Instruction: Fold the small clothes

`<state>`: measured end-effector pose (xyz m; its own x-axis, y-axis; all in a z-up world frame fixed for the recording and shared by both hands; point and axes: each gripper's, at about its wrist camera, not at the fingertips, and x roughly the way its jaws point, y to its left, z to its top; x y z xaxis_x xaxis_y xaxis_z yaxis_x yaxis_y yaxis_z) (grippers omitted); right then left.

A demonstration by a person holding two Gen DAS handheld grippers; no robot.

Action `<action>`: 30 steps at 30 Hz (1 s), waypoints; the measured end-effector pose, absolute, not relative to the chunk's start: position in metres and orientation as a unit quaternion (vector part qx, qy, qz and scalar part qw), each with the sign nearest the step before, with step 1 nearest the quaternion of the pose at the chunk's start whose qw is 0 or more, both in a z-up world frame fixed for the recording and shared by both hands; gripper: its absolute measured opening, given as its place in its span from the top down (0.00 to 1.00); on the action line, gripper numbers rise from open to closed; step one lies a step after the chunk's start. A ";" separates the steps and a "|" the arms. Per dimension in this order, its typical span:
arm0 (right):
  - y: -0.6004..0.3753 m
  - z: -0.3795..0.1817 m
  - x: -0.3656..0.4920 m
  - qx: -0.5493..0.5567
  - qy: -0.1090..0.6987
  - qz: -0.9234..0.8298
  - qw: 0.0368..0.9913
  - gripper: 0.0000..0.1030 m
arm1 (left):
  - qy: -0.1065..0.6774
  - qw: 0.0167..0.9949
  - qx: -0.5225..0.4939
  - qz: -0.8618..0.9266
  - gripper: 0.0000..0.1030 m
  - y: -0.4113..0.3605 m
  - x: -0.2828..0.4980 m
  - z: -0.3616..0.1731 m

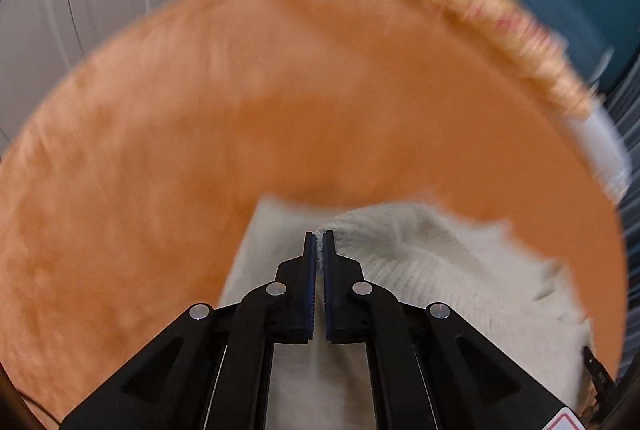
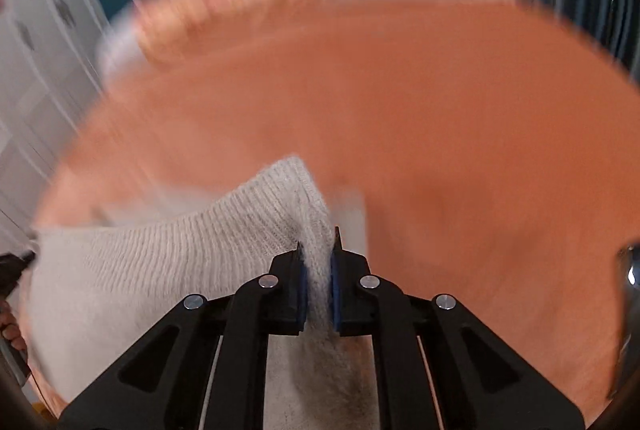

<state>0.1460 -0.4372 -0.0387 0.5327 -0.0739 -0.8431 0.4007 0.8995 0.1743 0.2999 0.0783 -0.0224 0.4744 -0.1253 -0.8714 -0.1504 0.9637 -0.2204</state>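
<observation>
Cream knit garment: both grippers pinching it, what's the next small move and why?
Probably bring both down together toward the orange round surface. The left gripper and right gripper each clamp an edge of the cream ribbed knit garment, which looks lifted, and the blur suggests a swing.

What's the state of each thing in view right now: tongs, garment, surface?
Left tongs: shut on the cream knit garment, pinching an edge.
Right tongs: shut on the same garment, a thick fold between the pads.
Cream knit garment: held by both tongs, slack between them.
Orange surface: blurred, partly covered by the garment.
</observation>
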 end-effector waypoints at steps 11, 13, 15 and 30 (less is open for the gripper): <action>-0.309 0.056 0.040 0.117 0.360 -0.018 0.925 0.78 | 0.421 0.902 -0.083 -0.055 0.73 0.035 0.187 0.060; -0.270 0.036 0.032 0.108 0.396 0.032 0.911 0.78 | 0.449 0.887 -0.067 -0.086 0.73 0.011 0.164 0.047; -0.241 0.011 0.028 0.086 0.428 0.052 0.898 0.79 | 0.490 0.865 -0.032 -0.101 0.73 -0.013 0.142 0.020; -0.346 0.009 -0.052 0.147 0.445 -0.097 0.878 0.92 | 0.536 0.843 -0.041 -0.021 0.92 0.053 0.104 -0.011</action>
<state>-0.0516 -0.3463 0.0089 0.5855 -0.0386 -0.8098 0.3009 0.9378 0.1729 0.1039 0.0530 -0.0114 0.4242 -0.0783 -0.9022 -0.0086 0.9959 -0.0905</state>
